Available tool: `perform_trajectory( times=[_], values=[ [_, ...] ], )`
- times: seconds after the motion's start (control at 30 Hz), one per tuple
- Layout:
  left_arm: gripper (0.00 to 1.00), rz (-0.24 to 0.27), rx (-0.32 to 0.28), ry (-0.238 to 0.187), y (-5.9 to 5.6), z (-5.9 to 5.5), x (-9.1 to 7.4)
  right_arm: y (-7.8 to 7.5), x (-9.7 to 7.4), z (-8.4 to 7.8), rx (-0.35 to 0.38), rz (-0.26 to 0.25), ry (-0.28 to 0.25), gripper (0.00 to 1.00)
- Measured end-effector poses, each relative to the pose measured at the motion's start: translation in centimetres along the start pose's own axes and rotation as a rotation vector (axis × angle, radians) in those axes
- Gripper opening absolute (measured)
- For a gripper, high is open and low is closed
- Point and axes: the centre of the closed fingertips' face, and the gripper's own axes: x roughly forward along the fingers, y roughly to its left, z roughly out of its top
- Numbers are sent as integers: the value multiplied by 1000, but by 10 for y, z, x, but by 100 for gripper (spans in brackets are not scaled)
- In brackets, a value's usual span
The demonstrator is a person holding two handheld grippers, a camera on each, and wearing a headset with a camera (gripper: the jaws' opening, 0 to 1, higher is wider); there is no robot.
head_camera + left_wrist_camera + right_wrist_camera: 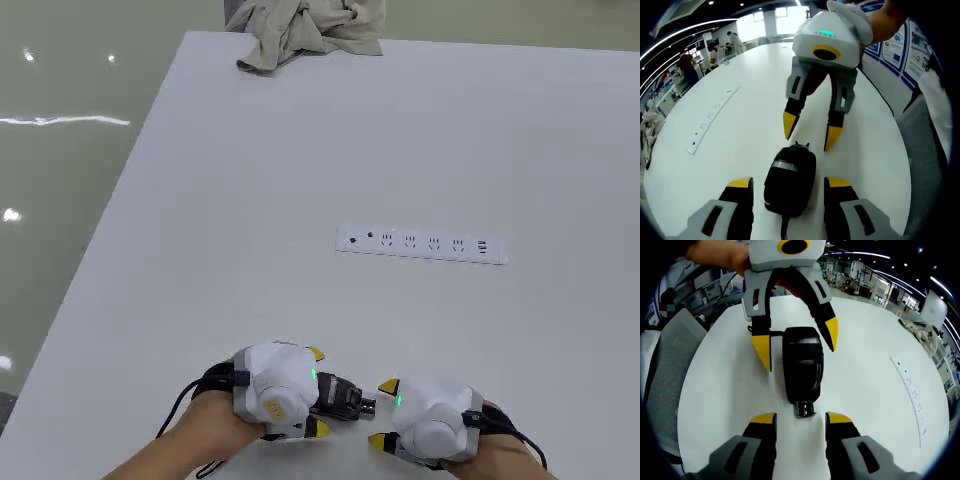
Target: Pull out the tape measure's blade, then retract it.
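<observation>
Left gripper view: tape measure laid on desk between spread jaws of left gripper, not yet pinched, likely so body can be steadied. Blade hook pointed at right gripper, jaws also spread just before it, for pull.

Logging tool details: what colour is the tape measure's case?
Black. The tape measure shows best in the right gripper view.
</observation>
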Motion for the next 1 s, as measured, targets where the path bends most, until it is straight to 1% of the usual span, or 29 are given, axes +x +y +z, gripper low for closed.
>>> perform_trajectory(
  times=[0.13, 0.3, 0.37, 0.6, 1.0],
  values=[
    [50, -23, 29, 3, -4, 1, 2, -2, 3, 1, 0, 2, -1, 38],
    [48, -29, 74, 22, -5, 1, 6, -3, 4, 3, -6, 11, -1, 34],
    [48, -31, 75, 23, -4, 1, 7, -3, 5, 3, -12, 15, -2, 32],
    [47, -36, 85, 27, -4, 4, 10, -2, 9, 1, -15, 31, 6, 31],
    [44, -45, 94, 31, -5, 5, 13, -1, 16, 1, -26, 48, 11, 25]
  ],
)
